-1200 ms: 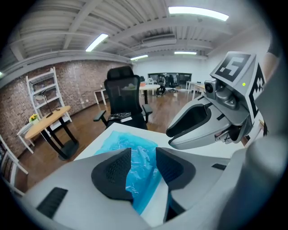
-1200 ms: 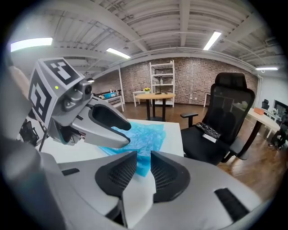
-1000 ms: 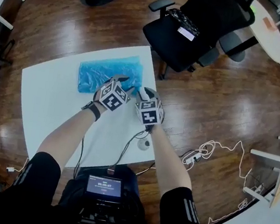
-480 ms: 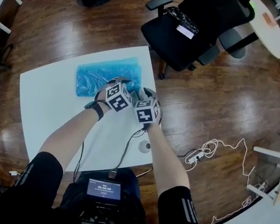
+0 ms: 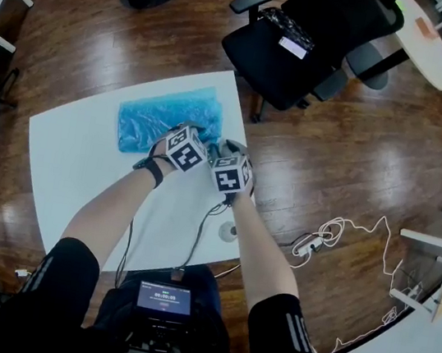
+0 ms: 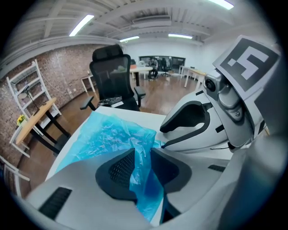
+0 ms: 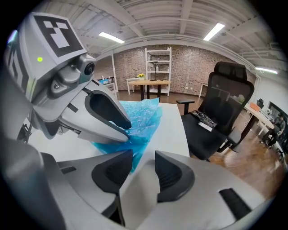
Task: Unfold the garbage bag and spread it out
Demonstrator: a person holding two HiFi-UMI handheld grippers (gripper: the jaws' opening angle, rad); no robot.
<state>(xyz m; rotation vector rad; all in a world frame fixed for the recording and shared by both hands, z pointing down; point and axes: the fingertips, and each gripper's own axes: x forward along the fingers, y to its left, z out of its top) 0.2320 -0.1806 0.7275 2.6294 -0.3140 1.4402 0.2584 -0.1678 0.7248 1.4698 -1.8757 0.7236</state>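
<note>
Against one second ago: both grippers are lower and closer to the table, now down at the near right corner of the garbage bag. The bag itself has not shifted on the table

Left gripper: jaws have just been closing. In the left gripper view a pulled-up ridge of blue film runs between the two pads, and the narrow gap is pinched on it

Right gripper: jaws have just been opening. In the right gripper view they stand moderately apart with bare table top in the gap. The bag's edge lies just beside the left pad and is not gripped. This gripper holds nothing

Bag, appearance: translucent light blue plastic, heavily crinkled, with white glints along the creases. It is still folded into a flat rectangle of several layers. Only the corner in the left jaws is raised off the table; the rest lies flat

Bag, position: on the far half of the table, well clear of the near edge

Bag, orientation: the long axis runs parallel to the table's far edge. One short end is near the table's far right corner, and the other points toward the table's left side
</note>
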